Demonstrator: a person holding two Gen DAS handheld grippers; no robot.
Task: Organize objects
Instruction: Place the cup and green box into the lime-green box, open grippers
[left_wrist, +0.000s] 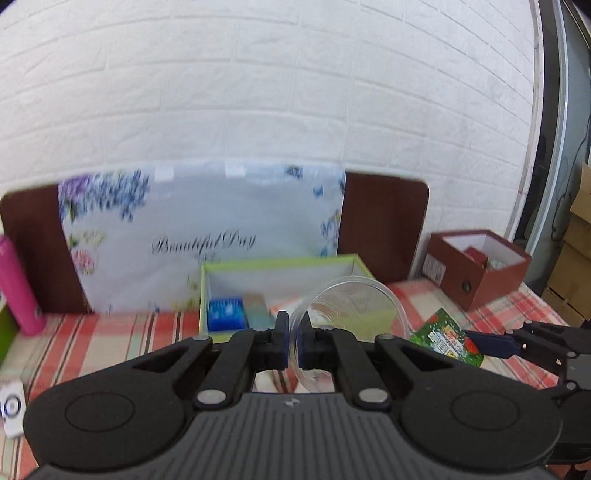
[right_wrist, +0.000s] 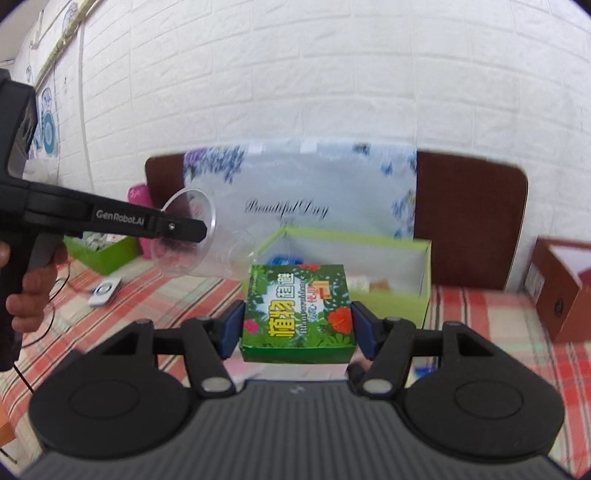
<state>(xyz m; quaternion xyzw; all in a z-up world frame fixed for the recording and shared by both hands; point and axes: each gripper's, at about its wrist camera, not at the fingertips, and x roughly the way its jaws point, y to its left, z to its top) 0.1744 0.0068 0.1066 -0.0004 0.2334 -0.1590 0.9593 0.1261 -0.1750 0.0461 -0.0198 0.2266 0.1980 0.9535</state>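
My left gripper (left_wrist: 292, 334) is shut on the rim of a clear plastic cup (left_wrist: 351, 310), which lies tilted on its side in the air over the plaid table. In the right wrist view that same cup (right_wrist: 199, 236) hangs off the left gripper (right_wrist: 195, 229) at the left. My right gripper (right_wrist: 297, 325) is shut on a green box with leaf and flower print (right_wrist: 297, 306), its pads pressing both sides. This green box (left_wrist: 447, 339) also shows at the right in the left wrist view. Behind both stands an open lime-green box (right_wrist: 388, 295) holding a blue item (left_wrist: 226, 314).
A flowery bag (left_wrist: 207, 229) leans on a brown board (left_wrist: 384, 225) at the wall. A brown open box (left_wrist: 476, 266) sits at the right, a pink bottle (left_wrist: 16, 284) at the left, a white device (right_wrist: 105, 291) and another green bin (right_wrist: 107, 254) beyond. A hand (right_wrist: 27, 295) grips the left handle.
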